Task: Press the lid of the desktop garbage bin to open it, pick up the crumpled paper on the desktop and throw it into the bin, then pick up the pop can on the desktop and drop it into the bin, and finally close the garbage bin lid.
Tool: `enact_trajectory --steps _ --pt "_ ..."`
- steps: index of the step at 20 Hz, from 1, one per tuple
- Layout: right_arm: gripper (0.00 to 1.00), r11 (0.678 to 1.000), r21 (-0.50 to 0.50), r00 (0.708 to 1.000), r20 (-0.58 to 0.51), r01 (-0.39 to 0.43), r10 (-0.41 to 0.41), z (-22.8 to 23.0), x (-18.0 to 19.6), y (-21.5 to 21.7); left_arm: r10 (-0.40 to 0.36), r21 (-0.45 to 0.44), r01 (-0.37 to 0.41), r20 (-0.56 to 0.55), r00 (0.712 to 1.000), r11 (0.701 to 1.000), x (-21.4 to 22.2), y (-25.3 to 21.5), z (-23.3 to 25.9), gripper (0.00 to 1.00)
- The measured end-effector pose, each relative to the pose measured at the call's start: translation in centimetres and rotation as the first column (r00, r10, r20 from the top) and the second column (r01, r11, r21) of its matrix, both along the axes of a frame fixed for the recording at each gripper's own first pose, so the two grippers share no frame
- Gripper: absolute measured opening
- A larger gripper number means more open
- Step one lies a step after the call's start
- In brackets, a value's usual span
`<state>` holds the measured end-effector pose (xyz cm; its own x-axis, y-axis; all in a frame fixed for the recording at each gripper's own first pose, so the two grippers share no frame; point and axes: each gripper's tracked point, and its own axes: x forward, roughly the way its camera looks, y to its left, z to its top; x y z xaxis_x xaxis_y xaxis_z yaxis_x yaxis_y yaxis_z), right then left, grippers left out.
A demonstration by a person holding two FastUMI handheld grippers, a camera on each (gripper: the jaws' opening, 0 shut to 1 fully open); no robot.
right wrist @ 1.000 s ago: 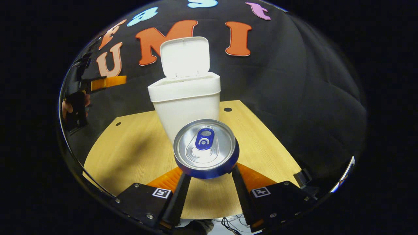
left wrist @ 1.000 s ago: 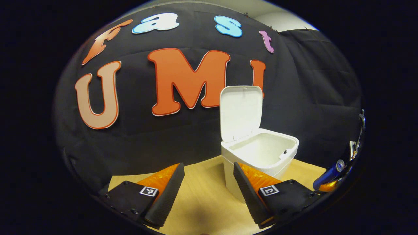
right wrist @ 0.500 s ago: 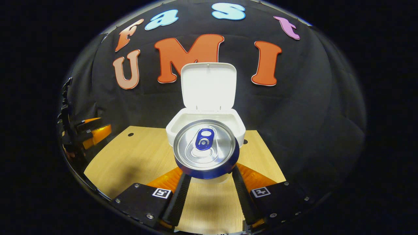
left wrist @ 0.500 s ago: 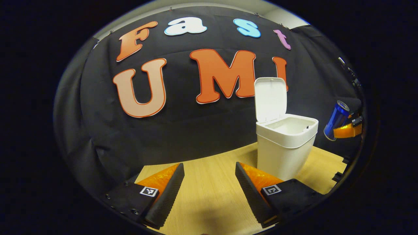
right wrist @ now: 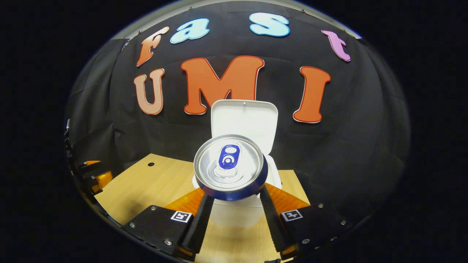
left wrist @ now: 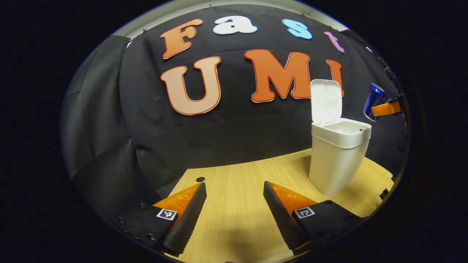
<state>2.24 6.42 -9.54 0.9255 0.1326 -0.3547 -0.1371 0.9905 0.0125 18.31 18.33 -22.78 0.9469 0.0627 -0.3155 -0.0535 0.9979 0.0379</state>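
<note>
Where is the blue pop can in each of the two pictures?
Left gripper view: the pop can is far right, up high, held beside the open bin.
Right gripper view: the pop can is in the middle, top facing us, gripped by the right tool.
Shared landmark: the white bin with its lid up.

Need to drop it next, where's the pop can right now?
The pop can sits clamped between the right gripper fingers, just before the open bin.
</note>
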Motion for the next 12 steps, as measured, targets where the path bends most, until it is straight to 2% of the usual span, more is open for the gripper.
enact_trajectory --steps 4,8,12 --pt "0.74 1.000 -0.016 0.999 0.020 -0.027 0.027 -0.3 2.3 1.1 0.072 0.003 -0.072 -0.010 0.997 0.997 -2.2 2.1 -0.1 0.97" --pt "0.75 0.999 -0.008 0.999 0.006 -0.047 0.047 -1.5 4.7 1.4 0.154 0.006 -0.154 -0.031 0.988 0.988 -4.3 3.4 -0.6 1.00" --pt "0.75 0.999 -0.007 0.998 -0.022 -0.053 0.053 -3.3 6.9 1.2 0.195 0.020 -0.194 -0.045 0.980 0.981 -4.9 3.6 -0.4 1.00"
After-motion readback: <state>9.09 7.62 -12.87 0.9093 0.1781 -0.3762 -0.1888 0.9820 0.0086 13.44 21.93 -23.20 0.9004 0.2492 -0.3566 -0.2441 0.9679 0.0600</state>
